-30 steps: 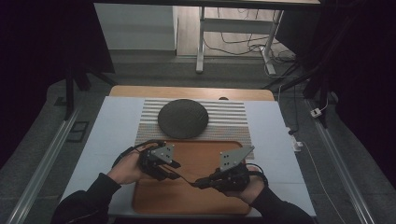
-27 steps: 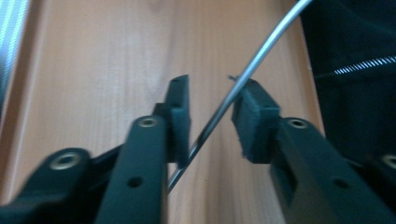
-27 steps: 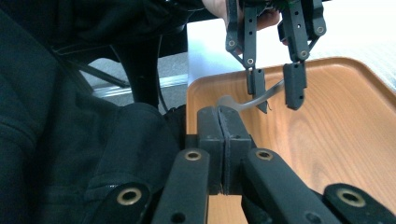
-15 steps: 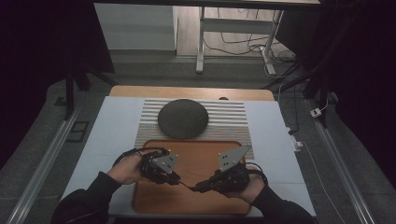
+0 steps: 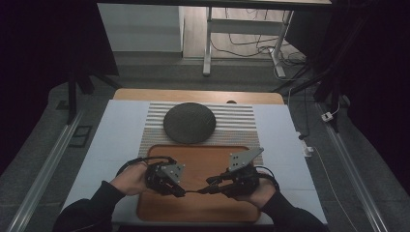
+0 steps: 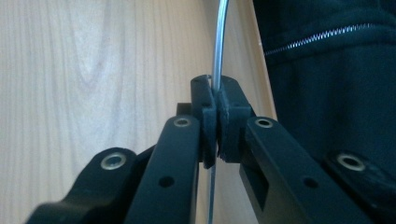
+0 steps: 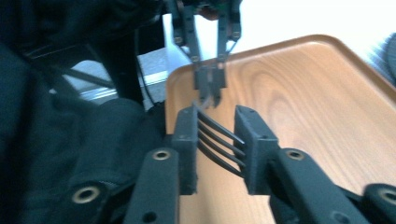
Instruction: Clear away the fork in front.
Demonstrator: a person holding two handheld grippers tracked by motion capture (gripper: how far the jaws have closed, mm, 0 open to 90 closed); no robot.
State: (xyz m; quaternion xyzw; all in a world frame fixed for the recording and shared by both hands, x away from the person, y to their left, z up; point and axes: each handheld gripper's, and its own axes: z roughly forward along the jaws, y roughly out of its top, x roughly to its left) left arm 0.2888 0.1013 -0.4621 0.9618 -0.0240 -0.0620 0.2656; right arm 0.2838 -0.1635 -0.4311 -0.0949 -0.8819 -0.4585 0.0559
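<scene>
Over the near part of the wooden tray (image 5: 203, 212), the left gripper (image 5: 183, 192) is clenched on the handle of a fork (image 7: 219, 142). The right gripper (image 5: 209, 185) has just been opening; its jaws flank the tines. Beyond the tray, a dark round plate (image 5: 189, 123) rests on the worktop (image 5: 116, 130).

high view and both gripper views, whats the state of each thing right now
fork: held in the air over the tray, handle in the left gripper, tines between the right gripper's jaws
left gripper: shut on the fork's handle
right gripper: jaws just opening, fork tines between them
tray: flat on the table
round dark pad: lying on the striped mat
</scene>
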